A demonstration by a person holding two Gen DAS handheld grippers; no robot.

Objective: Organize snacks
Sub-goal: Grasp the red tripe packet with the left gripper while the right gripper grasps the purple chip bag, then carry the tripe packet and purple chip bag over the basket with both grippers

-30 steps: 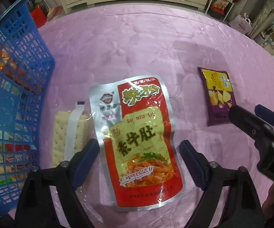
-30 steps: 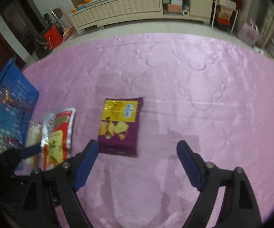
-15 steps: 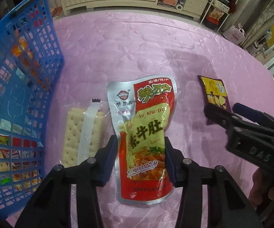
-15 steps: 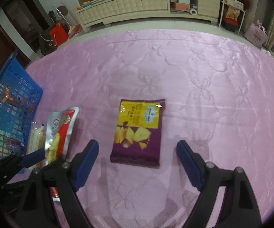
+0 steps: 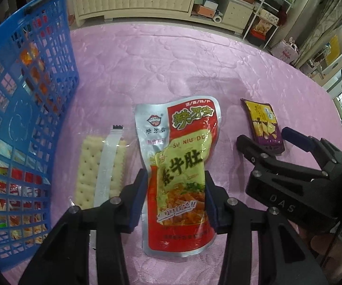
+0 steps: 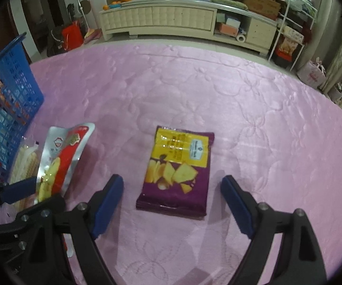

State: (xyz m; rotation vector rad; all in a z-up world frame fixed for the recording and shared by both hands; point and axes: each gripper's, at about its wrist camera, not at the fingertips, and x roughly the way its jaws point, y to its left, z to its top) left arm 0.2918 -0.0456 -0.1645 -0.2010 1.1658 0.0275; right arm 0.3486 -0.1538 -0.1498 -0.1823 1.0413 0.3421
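Note:
My left gripper point(image 5: 174, 199) is shut on a red and silver snack pouch point(image 5: 179, 159), pinching its lower half so it buckles and its top lifts off the pink cloth; the pouch also shows in the right wrist view point(image 6: 61, 156). A clear pack of crackers point(image 5: 99, 166) lies just left of it. My right gripper point(image 6: 172, 204) is open, its fingers either side of the near end of a purple and yellow chip bag point(image 6: 175, 171), which lies flat. The right gripper point(image 5: 273, 140) also shows at the chip bag point(image 5: 263, 123) in the left wrist view.
A blue plastic basket point(image 5: 23, 109) holding several snack packs stands at the left, close to the crackers; it also shows in the right wrist view point(image 6: 7, 109). The pink quilted cloth point(image 6: 242, 109) covers the table. A white cabinet point(image 6: 171, 19) stands beyond it.
My left gripper closed from wide open onto the red pouch and its top has lifted. My right gripper moved forward and now straddles the chip bag's near end, still open.

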